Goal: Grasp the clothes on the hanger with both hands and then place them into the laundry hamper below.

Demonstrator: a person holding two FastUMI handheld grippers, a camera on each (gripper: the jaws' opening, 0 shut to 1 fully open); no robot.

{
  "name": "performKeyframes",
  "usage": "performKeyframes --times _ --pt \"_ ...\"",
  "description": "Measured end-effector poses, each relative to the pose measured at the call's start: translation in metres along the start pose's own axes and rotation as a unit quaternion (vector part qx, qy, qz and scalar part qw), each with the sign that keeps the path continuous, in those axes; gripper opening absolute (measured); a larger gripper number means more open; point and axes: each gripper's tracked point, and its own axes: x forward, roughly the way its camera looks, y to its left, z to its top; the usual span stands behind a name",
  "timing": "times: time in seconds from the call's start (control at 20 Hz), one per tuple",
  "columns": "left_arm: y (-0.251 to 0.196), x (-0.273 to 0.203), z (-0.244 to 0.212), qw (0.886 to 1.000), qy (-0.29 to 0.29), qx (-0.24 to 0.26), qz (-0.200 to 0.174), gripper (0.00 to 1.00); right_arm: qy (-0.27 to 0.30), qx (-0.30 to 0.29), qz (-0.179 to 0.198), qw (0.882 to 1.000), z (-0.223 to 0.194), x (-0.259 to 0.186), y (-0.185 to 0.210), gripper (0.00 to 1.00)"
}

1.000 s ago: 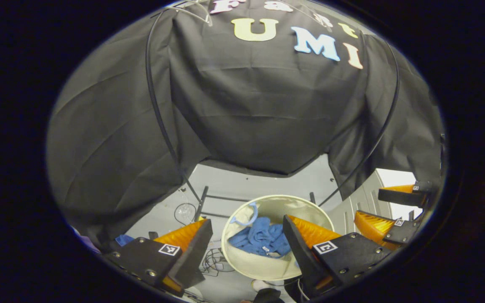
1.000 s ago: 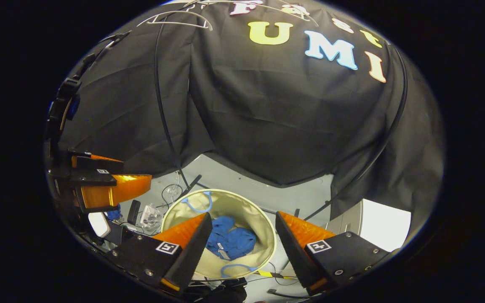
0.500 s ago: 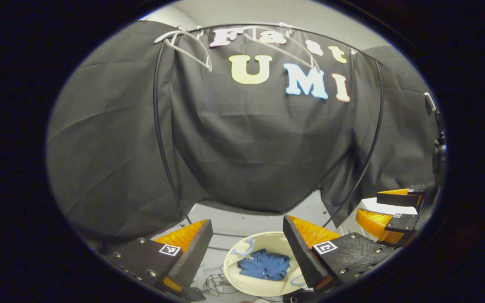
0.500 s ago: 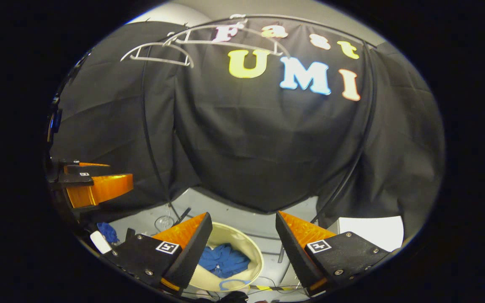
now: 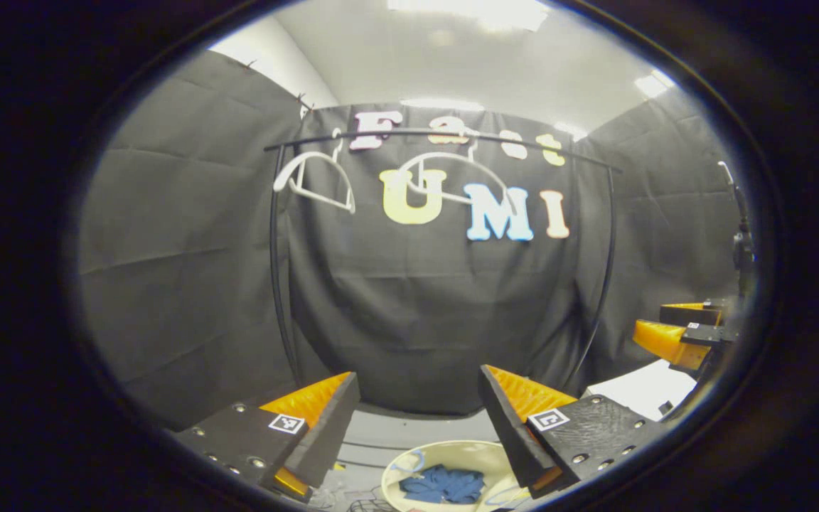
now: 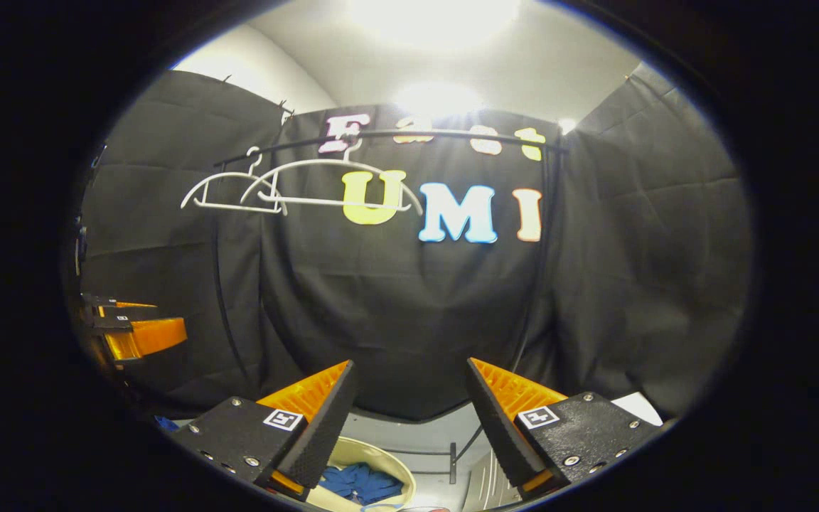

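Observation:
Blue clothes lie crumpled inside the round cream laundry hamper on the floor, low in the left gripper view; the clothes and hamper also sit at the bottom of the right gripper view. Two bare white hangers hang from the black rail. My left gripper stands open with nothing between its fingers, well above the hamper. My right gripper is open and holds nothing; it appears also at the far right of the left gripper view.
The black rack's uprights stand in front of the cloth wall. Cables lie on the grey floor beside the hamper. A white box-like surface sits low on the right. The left gripper shows at the left edge of the right gripper view.
Both grippers have risen and tilted up away from the hamper, staying open. The hamper with the blue clothes has slid to the bottom of both views; rail, hangers and ceiling came into view.

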Motion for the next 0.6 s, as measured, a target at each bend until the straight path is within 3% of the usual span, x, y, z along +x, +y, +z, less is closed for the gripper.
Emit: performKeyframes --times 0.25,0.6 --pt "0.004 -0.022 0.069 0.998 -0.070 0.007 0.001 0.97 -0.050 0.008 -0.037 0.998 0.042 -0.028 -0.041 0.93" --pt "0.018 -0.049 0.116 0.992 -0.116 0.040 0.032 1.00 -0.093 0.018 -0.083 0.992 0.089 -0.061 -0.079 0.94"
